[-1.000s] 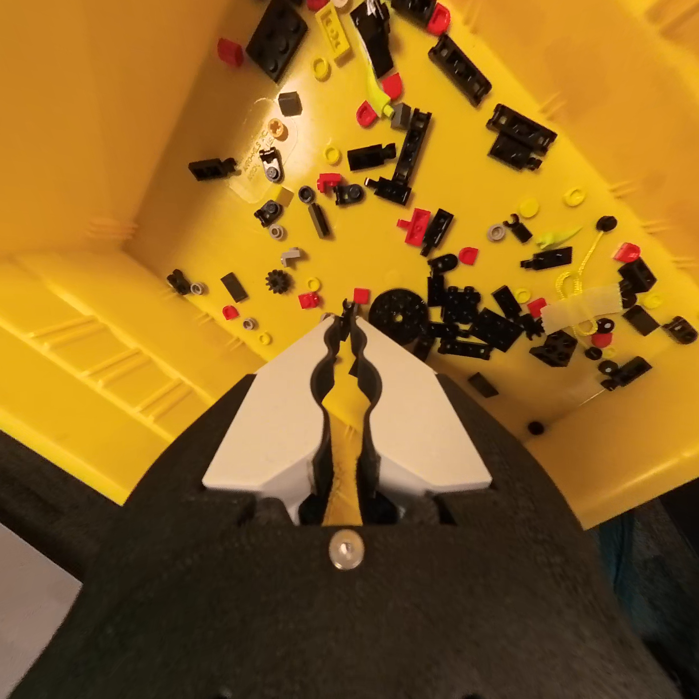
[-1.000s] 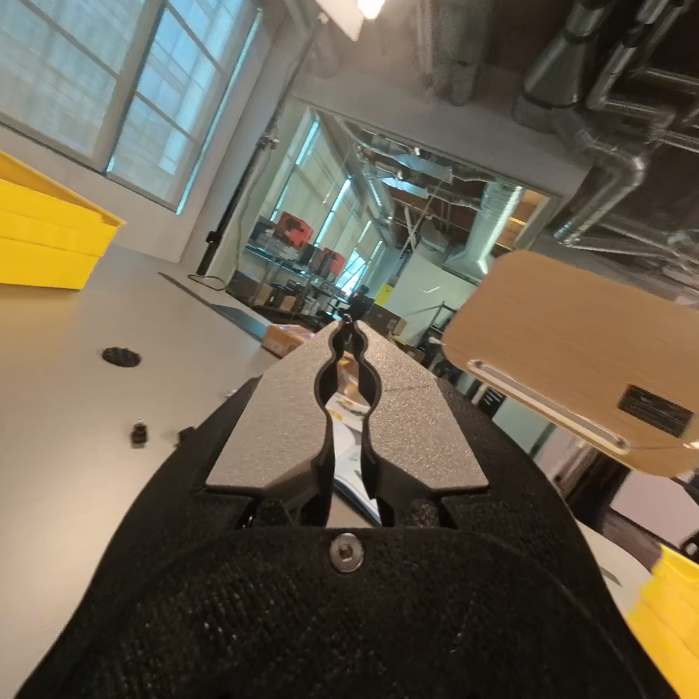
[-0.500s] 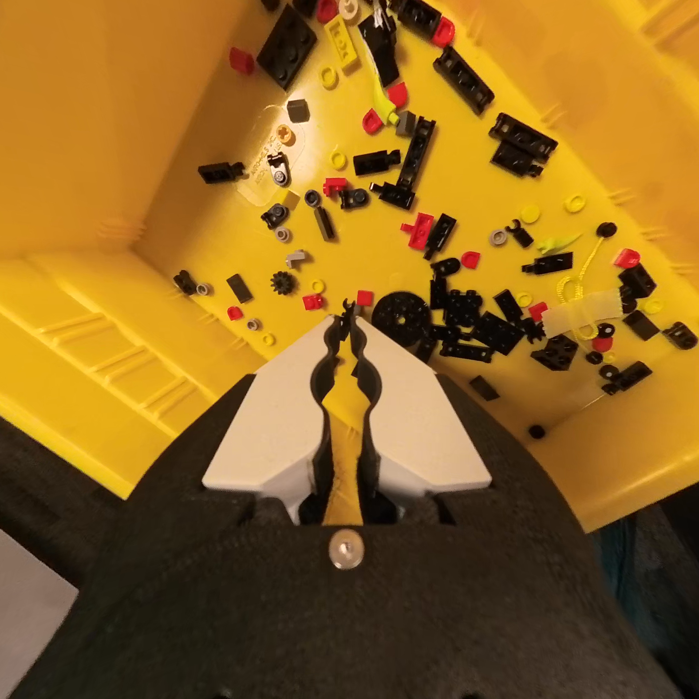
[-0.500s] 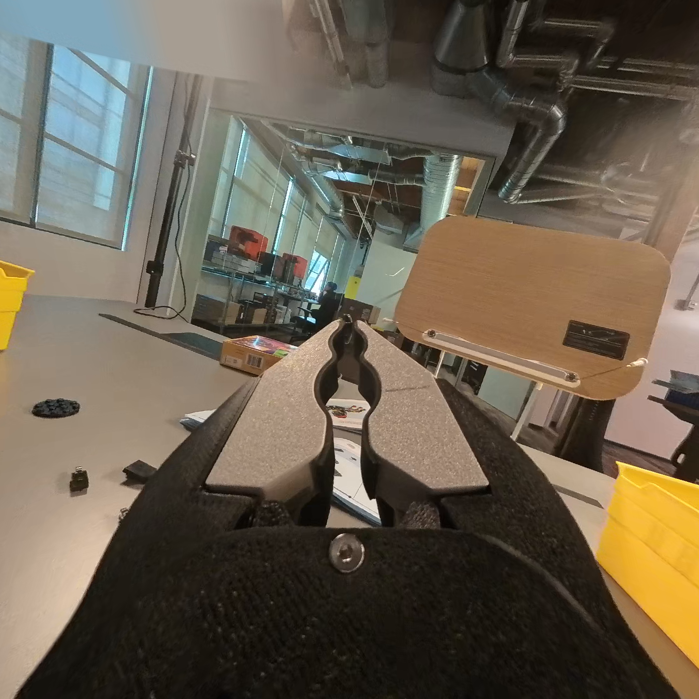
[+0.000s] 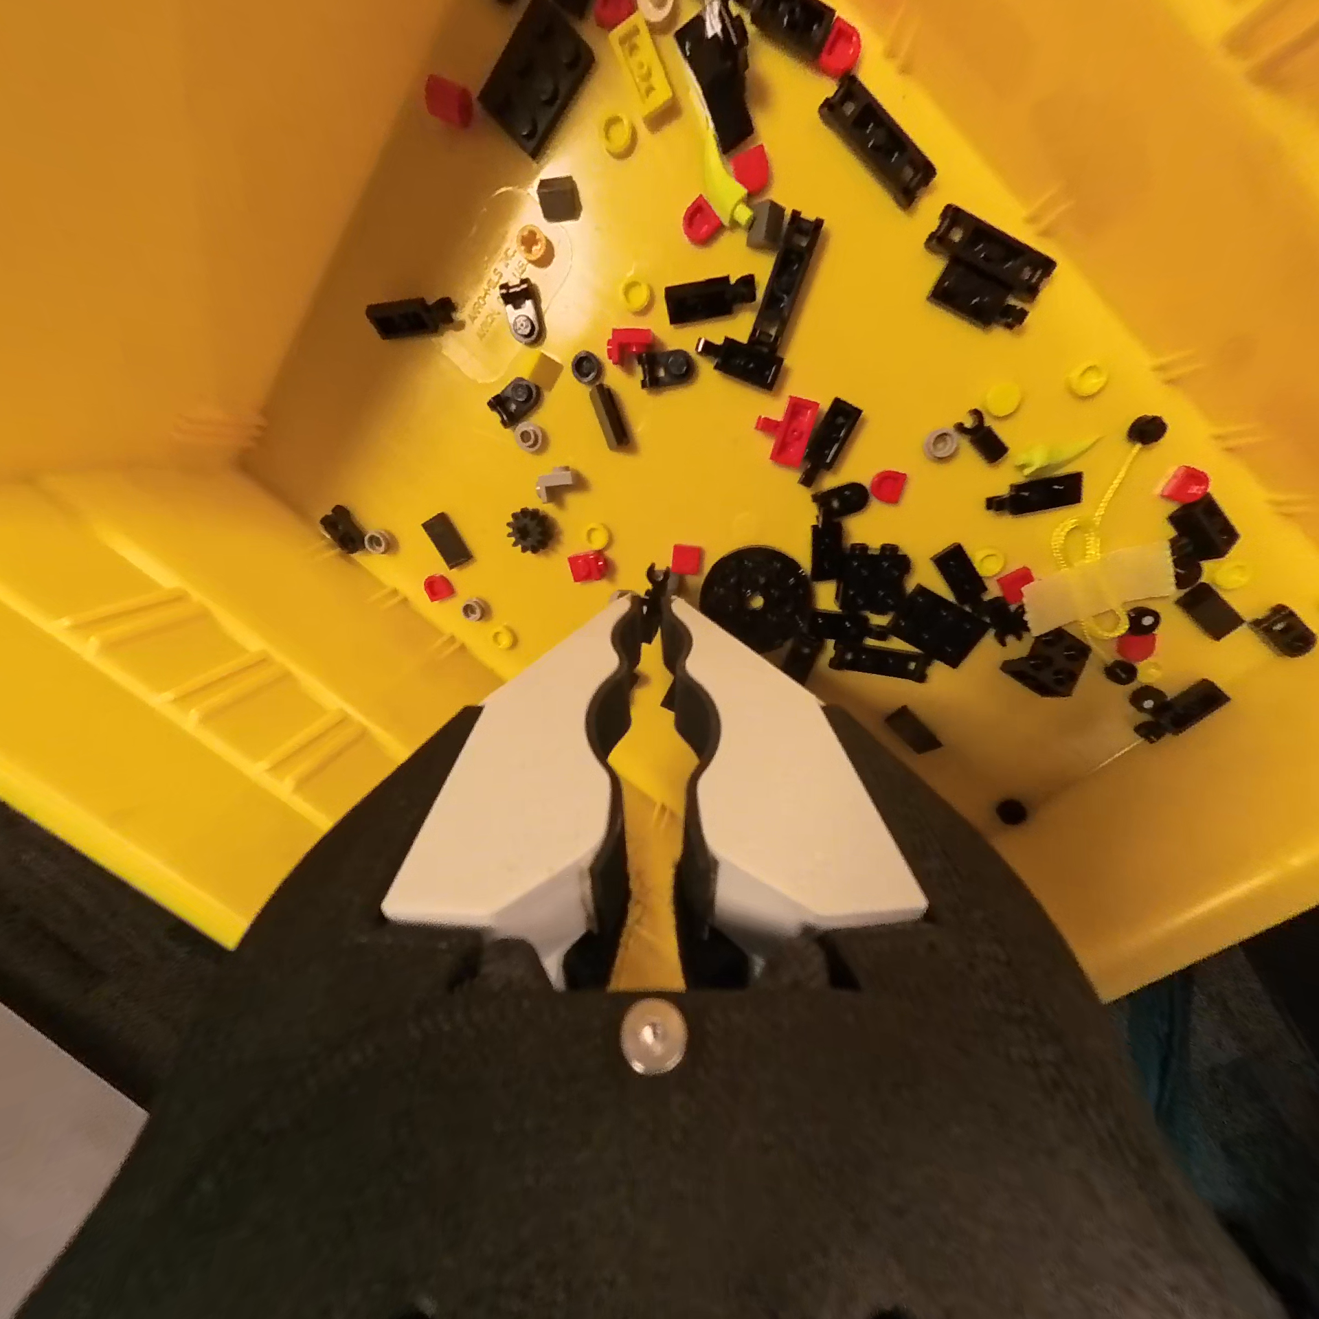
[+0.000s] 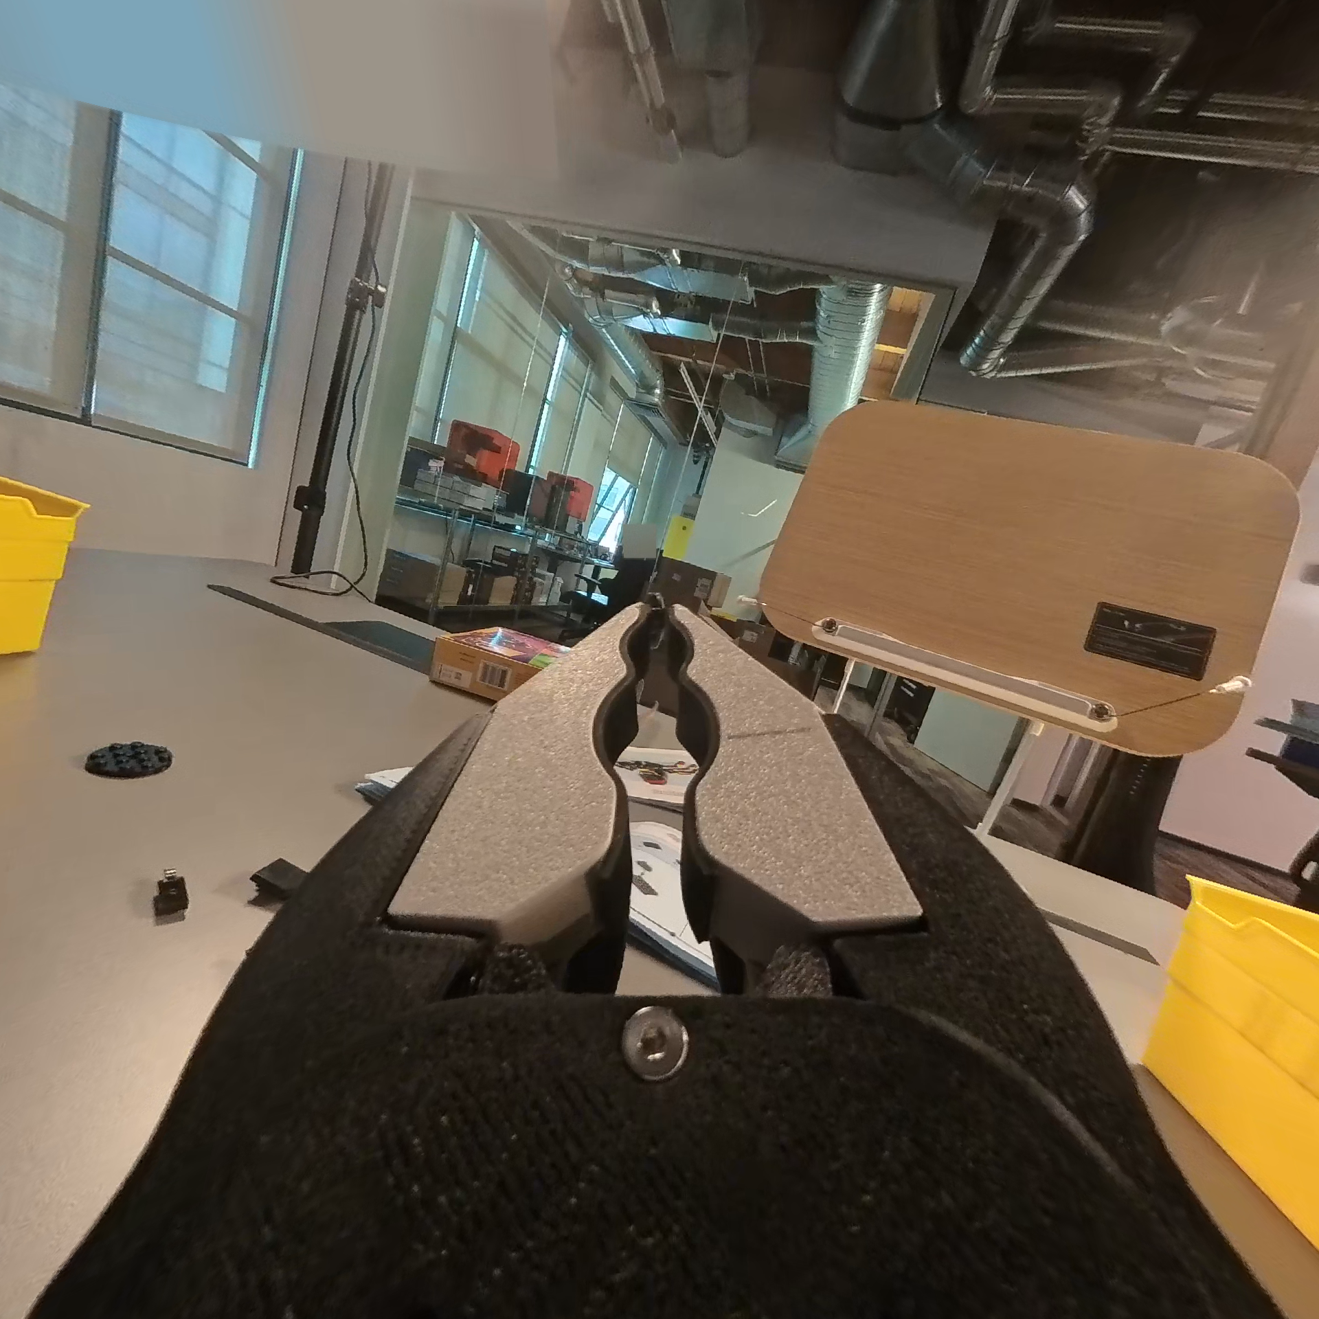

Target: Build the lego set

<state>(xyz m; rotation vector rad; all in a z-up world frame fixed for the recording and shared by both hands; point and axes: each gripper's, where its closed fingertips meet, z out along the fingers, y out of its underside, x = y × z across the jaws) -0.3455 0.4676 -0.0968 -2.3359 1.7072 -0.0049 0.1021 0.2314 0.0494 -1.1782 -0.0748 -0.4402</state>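
In the left wrist view my left gripper (image 5: 657, 592) hangs over a yellow bin (image 5: 214, 678) strewn with small black, red, yellow and grey lego pieces. Its jaws are shut on a small black clip piece (image 5: 655, 577) that sticks out past the tips, above the bin floor. A black round plate (image 5: 756, 598) lies just right of the tips and a red tile (image 5: 686, 558) just beyond them. In the right wrist view my right gripper (image 6: 655, 607) is shut above a grey table (image 6: 214, 714); nothing clear shows between its tips.
On the table lie a black round plate (image 6: 128, 758), two small black pieces (image 6: 170, 896) (image 6: 275, 876), an instruction booklet (image 6: 664, 778) and a lego box (image 6: 492, 660). A wooden book stand (image 6: 999, 592) stands to the right. Yellow bins sit at far left (image 6: 28, 571) and near right (image 6: 1242, 1056).
My left gripper has drawn back a little from the bin floor, still shut on the black piece. My right gripper has rolled level and swung right, bringing the book stand and right bin into view.
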